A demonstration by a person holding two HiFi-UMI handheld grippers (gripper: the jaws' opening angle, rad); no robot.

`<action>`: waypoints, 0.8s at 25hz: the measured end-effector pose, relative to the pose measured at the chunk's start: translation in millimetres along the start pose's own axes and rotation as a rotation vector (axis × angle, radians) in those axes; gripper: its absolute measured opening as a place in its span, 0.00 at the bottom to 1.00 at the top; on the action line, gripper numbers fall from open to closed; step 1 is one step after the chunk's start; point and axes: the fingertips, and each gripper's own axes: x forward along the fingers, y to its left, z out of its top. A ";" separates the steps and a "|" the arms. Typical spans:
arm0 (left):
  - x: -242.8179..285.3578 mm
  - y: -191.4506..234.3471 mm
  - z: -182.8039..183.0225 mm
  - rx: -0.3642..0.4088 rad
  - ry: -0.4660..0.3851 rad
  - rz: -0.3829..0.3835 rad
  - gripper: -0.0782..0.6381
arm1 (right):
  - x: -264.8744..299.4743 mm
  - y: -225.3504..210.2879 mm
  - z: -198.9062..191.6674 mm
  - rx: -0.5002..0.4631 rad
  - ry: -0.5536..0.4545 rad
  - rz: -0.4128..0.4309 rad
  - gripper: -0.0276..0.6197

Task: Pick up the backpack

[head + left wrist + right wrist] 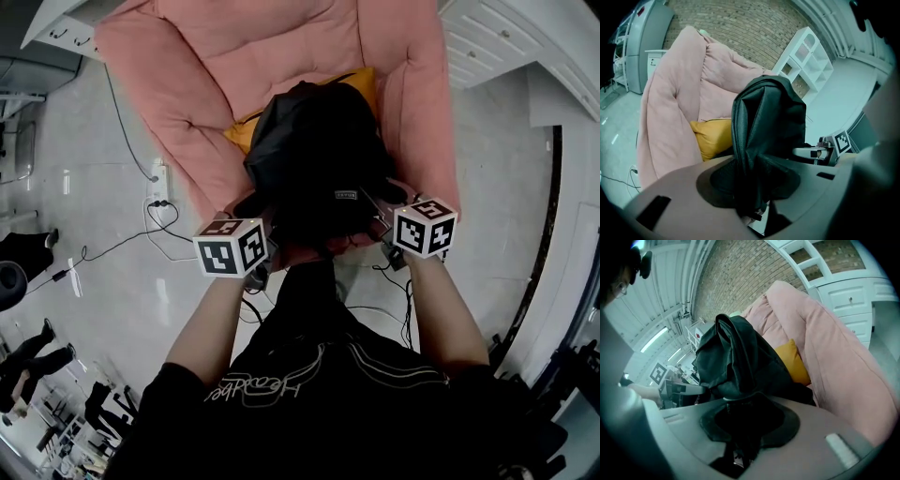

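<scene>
Black backpack (314, 169) hangs upright between my two tools, over the front of the pink armchair (187, 84). Can't tell if its base is clear of the seat. A yellow cushion (712, 136) sits just behind it.

L gripper (751, 187) is pinched on a fold of the bag's fabric, and so is the R gripper (740, 427) on the other side. Neither seems to have a strap or handle.

Risks as I read them:
- Both grips are on slack cloth only, so the bag's weight could pull the fold out of the pads and drop it.
- If one side slips first, the bag swings toward the other tool.
- Pulling the hands apart could drag the fabric free.
- A trailing strap may snag the chair's edge or drag the cushion along.
- Cables (141, 225) lie on the floor near my feet, so stepping back is a trip hazard.
</scene>
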 end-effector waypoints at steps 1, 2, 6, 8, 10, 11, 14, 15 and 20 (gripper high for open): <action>-5.3 -2.7 1.5 0.003 -0.010 0.000 0.29 | -4.2 4.3 3.0 -0.010 -0.007 0.005 0.20; -10.9 -5.7 3.1 0.006 -0.021 0.000 0.28 | -8.8 8.6 6.3 -0.023 -0.014 0.009 0.20; -34.6 -22.0 10.1 0.024 -0.064 0.000 0.28 | -30.8 25.9 18.9 -0.066 -0.044 0.025 0.20; -48.3 -31.4 12.4 0.036 -0.084 -0.005 0.28 | -44.0 35.9 23.6 -0.080 -0.057 0.026 0.20; -64.1 -39.5 14.1 0.055 -0.103 -0.004 0.28 | -56.2 48.0 27.1 -0.099 -0.061 0.023 0.20; -72.6 -43.4 14.6 0.066 -0.114 -0.002 0.28 | -62.5 54.8 28.6 -0.108 -0.064 0.025 0.20; -97.6 -56.6 14.9 0.083 -0.147 -0.004 0.28 | -83.9 75.0 32.4 -0.136 -0.089 0.039 0.20; -105.5 -61.3 14.4 0.086 -0.157 -0.007 0.28 | -91.4 81.2 33.4 -0.146 -0.101 0.042 0.20; -146.5 -87.8 7.2 0.110 -0.204 -0.023 0.27 | -133.2 113.4 36.0 -0.203 -0.154 0.060 0.20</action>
